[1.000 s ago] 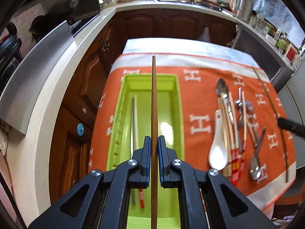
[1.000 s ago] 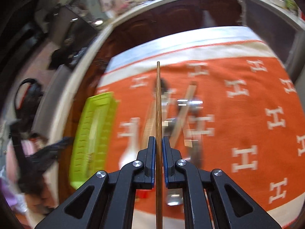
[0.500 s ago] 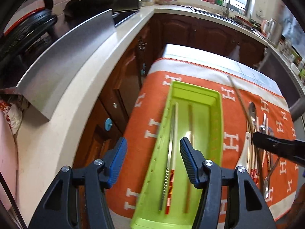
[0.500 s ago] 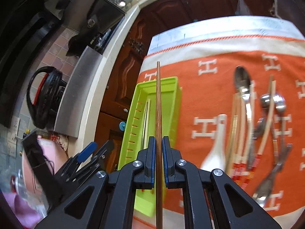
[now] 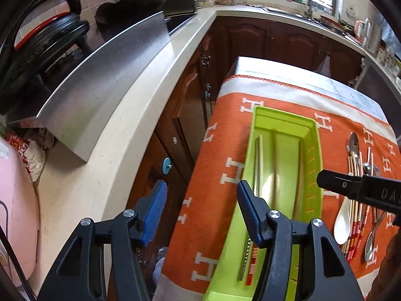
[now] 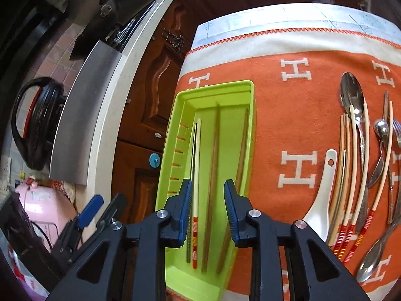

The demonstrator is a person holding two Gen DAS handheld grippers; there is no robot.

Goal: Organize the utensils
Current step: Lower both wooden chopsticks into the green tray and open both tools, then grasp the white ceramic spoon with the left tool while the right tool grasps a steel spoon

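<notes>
Lime-green tray (image 6: pixel 175 115), orange cloth (image 6: pixel 295 125) patterned with white H letters, white ceramic spoon (image 6: pixel 319 205), red-and-orange striped chopstick ends (image 6: pixel 345 238), brown wooden chopsticks (image 6: pixel 213 175)

Both grippers (image 6: pixel 207 205) have black frames, silver screws and ribbed blue pads (image 5: pixel 155 210)

Table under orange blanket (image 6: pixel 295 130) — on it: green tray (image 6: pixel 246 135) at left, loose chopsticks and spoons (image 6: pixel 356 165) at right.

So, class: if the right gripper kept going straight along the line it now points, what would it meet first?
Probably the brown wooden chopstick lying in the lime-green plastic tray, which sits right between the right gripper's open jaws; depth is hard to judge.
</notes>
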